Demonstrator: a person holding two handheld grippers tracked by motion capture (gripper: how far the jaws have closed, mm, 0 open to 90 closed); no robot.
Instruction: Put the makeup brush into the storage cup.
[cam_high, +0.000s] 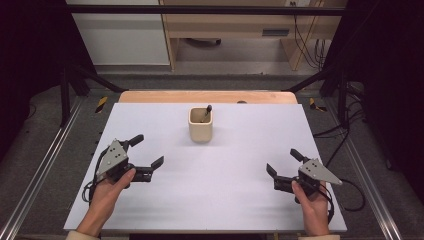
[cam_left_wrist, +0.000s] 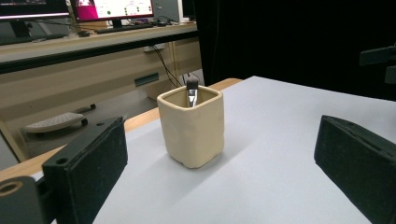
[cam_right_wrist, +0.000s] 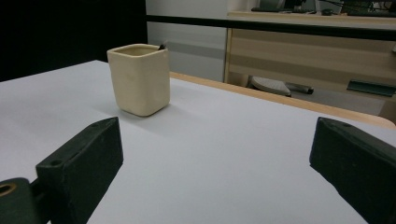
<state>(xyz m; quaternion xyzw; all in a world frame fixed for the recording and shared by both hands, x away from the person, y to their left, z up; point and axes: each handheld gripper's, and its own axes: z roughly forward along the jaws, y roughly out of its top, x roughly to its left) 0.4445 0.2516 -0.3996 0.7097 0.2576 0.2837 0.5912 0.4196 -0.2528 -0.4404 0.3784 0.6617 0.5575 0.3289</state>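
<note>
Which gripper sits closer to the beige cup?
The left gripper, slightly. In the high view its tips lie a bit nearer the beige cup than those of the right gripper, and the cup looms larger in the left gripper view. Both are open and empty.

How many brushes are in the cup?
1: a brush stands in the cream cup near the table's far middle, its dark tip poking above the rim. The cup's walls could hide shorter ones.

Both hands rest low, well apart. The left gripper (cam_high: 148, 149) gapes wide, empty. The right gripper (cam_high: 282, 161) likewise stands spread, holding nothing.
</note>
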